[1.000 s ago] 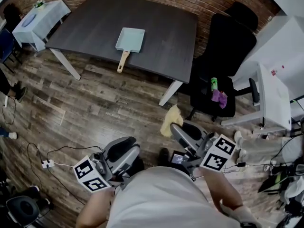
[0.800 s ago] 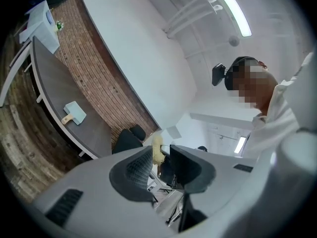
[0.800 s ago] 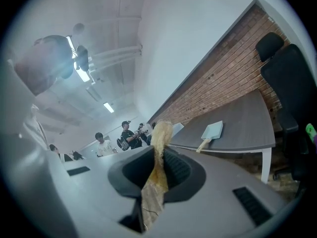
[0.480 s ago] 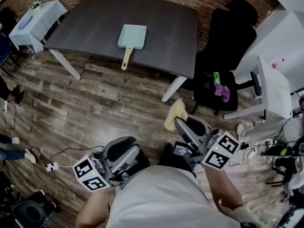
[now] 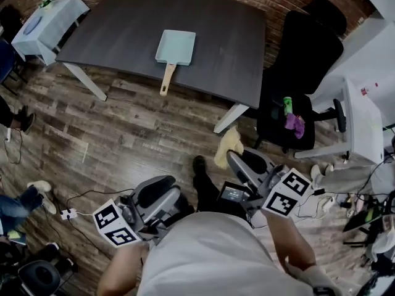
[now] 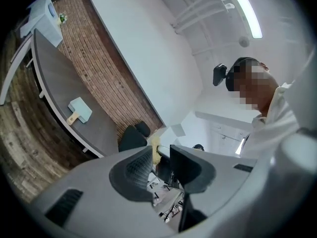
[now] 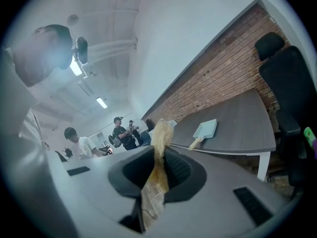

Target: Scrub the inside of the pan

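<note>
A light blue rectangular pan (image 5: 176, 47) with a wooden handle lies on the dark table (image 5: 123, 29), far ahead of both grippers. It shows small in the left gripper view (image 6: 79, 109) and in the right gripper view (image 7: 205, 129). My left gripper (image 5: 159, 189) is held low near my body, its jaws (image 6: 161, 155) slightly apart with nothing between them. My right gripper (image 5: 238, 160) is shut on a yellow scrubbing cloth (image 5: 226, 147), which sticks out past the pads (image 7: 159, 143).
A black office chair (image 5: 302, 48) stands right of the table, with a green bottle (image 5: 287, 103) and a purple item on its seat. A white side table (image 5: 43, 18) is far left, a white desk (image 5: 358, 125) at the right. Cables lie on the wood floor. People stand behind.
The view has shifted a little toward the table, and my shoe has come into sight on the floor between the grippers. Both grippers keep their pose and grip.
</note>
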`<state>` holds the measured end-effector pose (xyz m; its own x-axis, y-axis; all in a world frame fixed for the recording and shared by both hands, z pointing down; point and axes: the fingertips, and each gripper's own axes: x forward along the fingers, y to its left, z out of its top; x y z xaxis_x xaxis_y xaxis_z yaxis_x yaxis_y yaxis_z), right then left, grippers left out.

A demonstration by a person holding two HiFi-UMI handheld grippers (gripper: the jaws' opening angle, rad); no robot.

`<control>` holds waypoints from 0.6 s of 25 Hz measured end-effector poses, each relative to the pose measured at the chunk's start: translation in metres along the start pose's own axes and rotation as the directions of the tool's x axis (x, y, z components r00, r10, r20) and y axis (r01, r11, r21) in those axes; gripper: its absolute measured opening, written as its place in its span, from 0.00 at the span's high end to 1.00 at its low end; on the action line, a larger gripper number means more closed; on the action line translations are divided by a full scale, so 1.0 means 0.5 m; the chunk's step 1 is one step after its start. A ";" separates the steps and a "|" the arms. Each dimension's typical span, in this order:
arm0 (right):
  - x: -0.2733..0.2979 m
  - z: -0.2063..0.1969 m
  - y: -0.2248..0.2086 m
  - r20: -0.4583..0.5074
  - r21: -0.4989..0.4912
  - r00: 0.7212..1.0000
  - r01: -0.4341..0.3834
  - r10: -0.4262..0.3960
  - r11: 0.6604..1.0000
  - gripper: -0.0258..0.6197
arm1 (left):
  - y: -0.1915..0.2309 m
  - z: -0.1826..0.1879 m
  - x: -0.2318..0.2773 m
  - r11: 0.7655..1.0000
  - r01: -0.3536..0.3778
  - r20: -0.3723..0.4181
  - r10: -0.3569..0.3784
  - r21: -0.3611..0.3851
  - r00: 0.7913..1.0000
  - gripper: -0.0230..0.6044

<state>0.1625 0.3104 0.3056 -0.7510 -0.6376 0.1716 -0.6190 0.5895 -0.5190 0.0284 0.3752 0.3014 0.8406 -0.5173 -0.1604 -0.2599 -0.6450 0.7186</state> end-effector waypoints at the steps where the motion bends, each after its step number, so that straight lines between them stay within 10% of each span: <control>1: 0.018 0.004 -0.013 -0.006 0.017 1.000 -0.013 0.013 1.000 0.88 | 0.014 0.013 0.002 1.000 -0.019 0.014 0.019 0.004 1.000 0.78; 15: 0.209 0.163 -0.219 -0.087 0.060 0.986 -0.138 0.143 0.989 0.88 | 0.182 0.139 0.214 0.991 -0.131 0.046 0.130 0.027 0.990 0.78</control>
<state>0.1705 0.1387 0.3123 -0.8490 -0.5012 0.1676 -0.4944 0.6414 -0.5867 0.0619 0.2219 0.3024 0.7768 -0.6223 -0.0967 -0.3806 -0.5862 0.7152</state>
